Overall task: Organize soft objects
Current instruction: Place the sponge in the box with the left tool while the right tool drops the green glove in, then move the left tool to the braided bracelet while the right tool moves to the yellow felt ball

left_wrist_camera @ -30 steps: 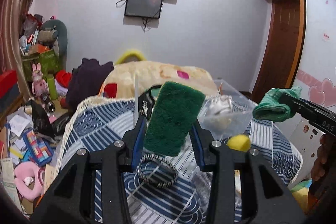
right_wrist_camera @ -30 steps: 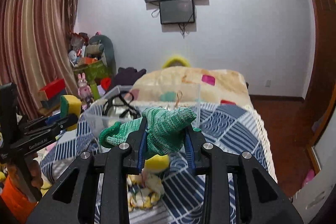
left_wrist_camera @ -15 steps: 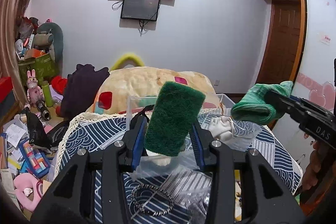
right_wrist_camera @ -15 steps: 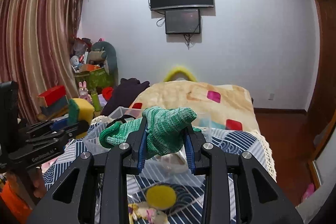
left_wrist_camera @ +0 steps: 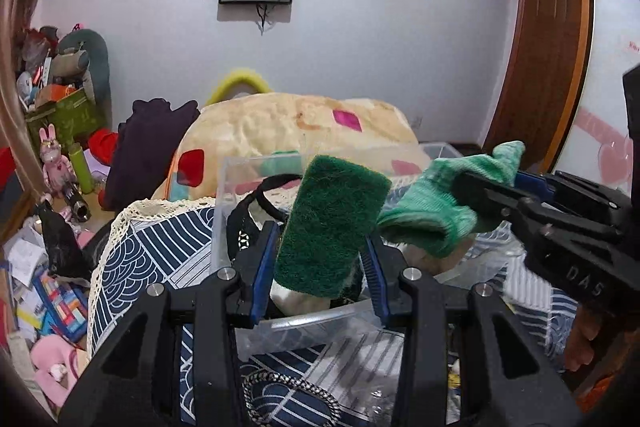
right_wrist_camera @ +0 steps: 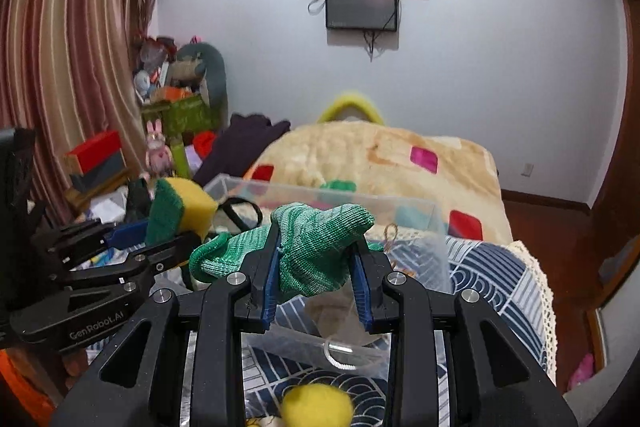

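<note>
So both hands are loaded here. The left gripper is clamped on a sponge, the dark green scouring side facing its own camera and standing up between the blue pads; from the right wrist view you can see the same sponge has a thick yellow foam back. The right gripper is squeezed onto a green knit glove, bunched up between the pads with the cuff end flopping out to the left. In the left view the glove hangs just right of the sponge, close but not touching as far as I can tell. Both are held up over a clear plastic bin sitting on a bed with a navy and white patterned cover. Inside the bin there's a black strap or headband thing and some pale cloth, hard to make out through the plastic. A yellow pom-pom ball lies on the cover right below the right gripper, and a black and white braided loop lies under the left one. Behind the bin is a fluffy cream blanket with coloured squares.
</note>
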